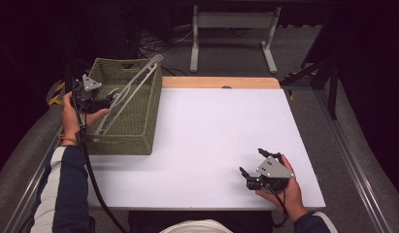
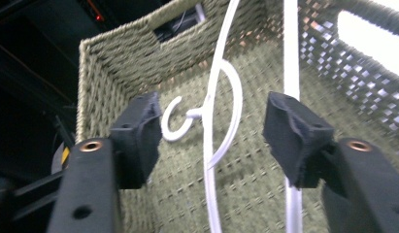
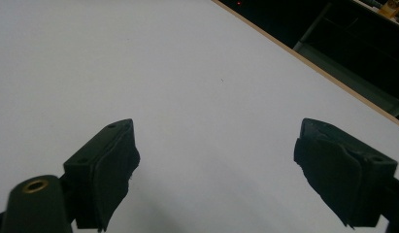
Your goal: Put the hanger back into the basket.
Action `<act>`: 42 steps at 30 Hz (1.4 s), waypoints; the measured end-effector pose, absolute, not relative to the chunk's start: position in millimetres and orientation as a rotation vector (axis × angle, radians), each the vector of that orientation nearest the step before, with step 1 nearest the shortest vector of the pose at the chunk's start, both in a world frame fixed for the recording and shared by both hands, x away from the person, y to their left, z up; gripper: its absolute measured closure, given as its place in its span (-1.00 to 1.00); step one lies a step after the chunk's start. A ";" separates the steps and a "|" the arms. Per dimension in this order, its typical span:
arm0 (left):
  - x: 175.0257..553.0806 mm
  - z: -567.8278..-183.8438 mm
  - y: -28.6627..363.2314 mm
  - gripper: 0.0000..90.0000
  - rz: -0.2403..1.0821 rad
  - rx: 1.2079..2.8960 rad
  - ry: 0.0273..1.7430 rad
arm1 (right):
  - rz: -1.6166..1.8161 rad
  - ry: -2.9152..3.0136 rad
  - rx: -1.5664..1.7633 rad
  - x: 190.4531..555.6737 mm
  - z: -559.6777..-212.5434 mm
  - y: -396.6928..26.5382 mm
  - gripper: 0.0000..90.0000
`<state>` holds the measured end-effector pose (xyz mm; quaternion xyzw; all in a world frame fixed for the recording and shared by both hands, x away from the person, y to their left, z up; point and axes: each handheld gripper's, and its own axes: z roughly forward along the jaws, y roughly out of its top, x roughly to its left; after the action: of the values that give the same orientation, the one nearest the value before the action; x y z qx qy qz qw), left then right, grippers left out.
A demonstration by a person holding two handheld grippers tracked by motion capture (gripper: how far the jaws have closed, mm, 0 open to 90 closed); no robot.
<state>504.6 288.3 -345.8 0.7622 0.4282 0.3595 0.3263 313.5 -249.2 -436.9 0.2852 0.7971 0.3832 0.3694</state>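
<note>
The counter [image 1: 211,136] has a white top with a strip of bare wood along its far edge. A green woven basket [image 1: 134,121] sits directly on it at the far left corner, reaching the left edge. The rest of the white surface lies bare.
</note>
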 end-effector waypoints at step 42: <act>431.0 -333.9 202.8 -0.87 0.792 1.753 0.620 | 1.009 2.027 0.771 315.6 -436.8 -254.0 -0.66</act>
<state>431.0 202.8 -333.9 0.7347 0.2600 0.3318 0.5315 315.6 -254.0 -436.8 0.2999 0.7887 0.3926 0.3659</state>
